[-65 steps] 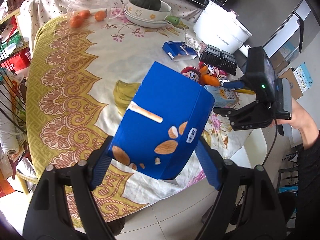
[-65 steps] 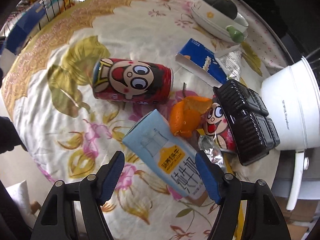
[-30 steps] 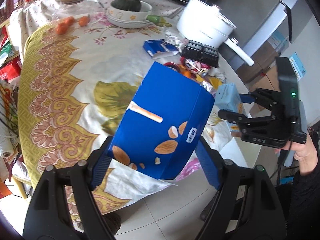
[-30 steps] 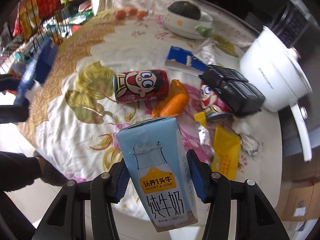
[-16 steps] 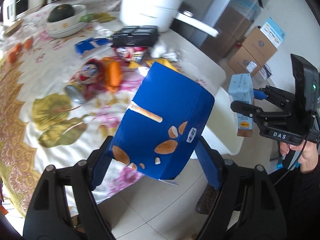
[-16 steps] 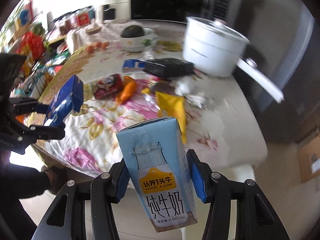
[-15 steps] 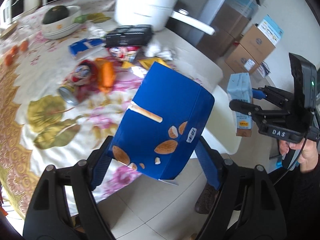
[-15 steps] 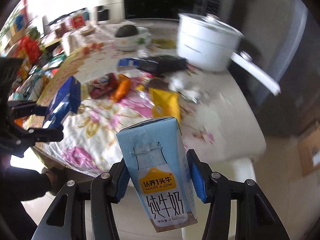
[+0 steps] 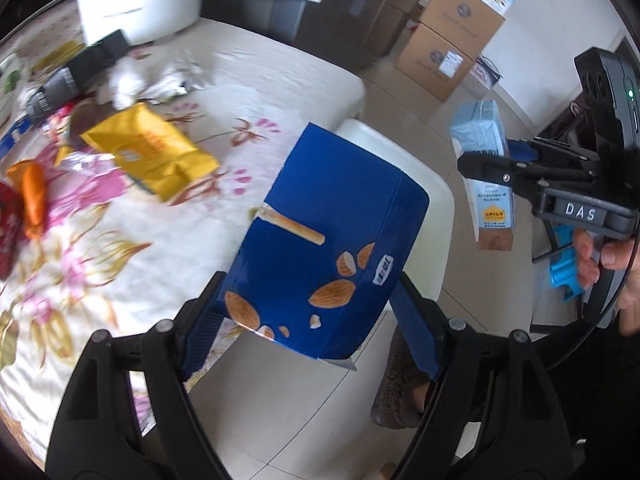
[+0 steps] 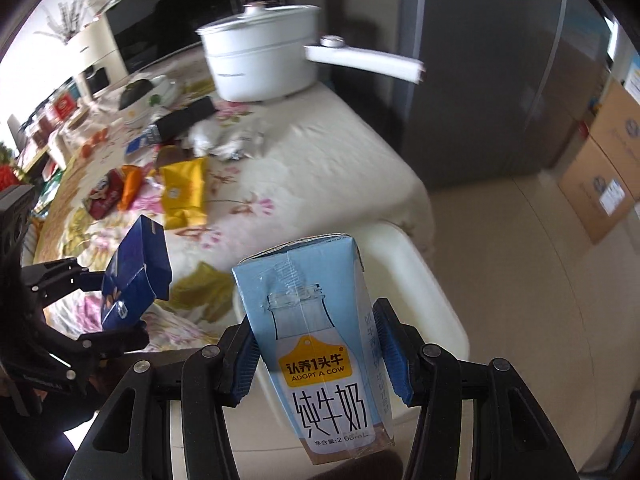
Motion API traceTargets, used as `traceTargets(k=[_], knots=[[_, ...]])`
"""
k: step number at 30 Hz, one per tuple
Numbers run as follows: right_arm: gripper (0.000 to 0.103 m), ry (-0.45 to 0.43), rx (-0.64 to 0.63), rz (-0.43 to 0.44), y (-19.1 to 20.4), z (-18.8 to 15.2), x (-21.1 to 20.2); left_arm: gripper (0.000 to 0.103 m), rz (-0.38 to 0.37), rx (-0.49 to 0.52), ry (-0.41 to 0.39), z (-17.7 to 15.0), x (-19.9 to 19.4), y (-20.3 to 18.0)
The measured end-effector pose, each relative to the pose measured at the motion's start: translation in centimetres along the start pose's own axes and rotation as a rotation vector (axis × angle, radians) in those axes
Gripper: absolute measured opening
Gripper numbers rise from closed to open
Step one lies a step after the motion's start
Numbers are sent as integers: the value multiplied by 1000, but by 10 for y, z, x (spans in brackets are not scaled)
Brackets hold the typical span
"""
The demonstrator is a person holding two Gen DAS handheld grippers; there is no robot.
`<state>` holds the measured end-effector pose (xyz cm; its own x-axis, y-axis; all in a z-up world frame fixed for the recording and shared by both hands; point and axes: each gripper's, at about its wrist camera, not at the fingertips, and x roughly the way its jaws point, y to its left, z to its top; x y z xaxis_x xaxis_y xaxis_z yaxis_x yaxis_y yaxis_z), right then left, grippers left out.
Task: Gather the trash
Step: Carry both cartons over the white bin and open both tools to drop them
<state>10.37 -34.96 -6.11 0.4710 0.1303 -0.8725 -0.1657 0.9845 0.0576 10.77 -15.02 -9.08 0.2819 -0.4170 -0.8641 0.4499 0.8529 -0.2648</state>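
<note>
Left gripper (image 9: 308, 316) is clamping the blue almond box (image 9: 326, 248), tilted, pads gripping only its lower end; right gripper (image 10: 316, 354) is clamping the light-blue milk carton (image 10: 320, 344) upright, pads squeezing its middle. Both items are hanging in the air off the table edge, over or beside the white bin (image 10: 424, 280) that is sitting on the floor against the tablecloth; can't tell exactly how well either is lining up with the opening. Risks as I'm reading it: box is gripped low and off-centre, so it may be pivoting or slipping out; releasing early drops it on the floor tiles or the rim; the two grippers are working close together and may clash. Further out, yellow packet (image 9: 150, 152), orange wrapper (image 9: 32, 196), crumpled foil (image 10: 236, 140) are remaining on the table (image 9: 256, 76), near the white pot (image 10: 260, 56).
</note>
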Motion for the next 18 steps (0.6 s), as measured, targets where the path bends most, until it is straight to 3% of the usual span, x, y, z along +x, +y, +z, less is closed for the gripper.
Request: traceTargets(k=[5, 12, 18], knots=[[55, 36, 82, -17, -40, -7, 7, 81, -9, 29, 15, 8, 26, -16], [55, 50, 126, -36, -63, -10, 12, 81, -18, 68, -16, 18, 50, -26], [55, 66, 139, -46, -66, -9, 19, 84, -15, 85, -109, 26, 53, -29]])
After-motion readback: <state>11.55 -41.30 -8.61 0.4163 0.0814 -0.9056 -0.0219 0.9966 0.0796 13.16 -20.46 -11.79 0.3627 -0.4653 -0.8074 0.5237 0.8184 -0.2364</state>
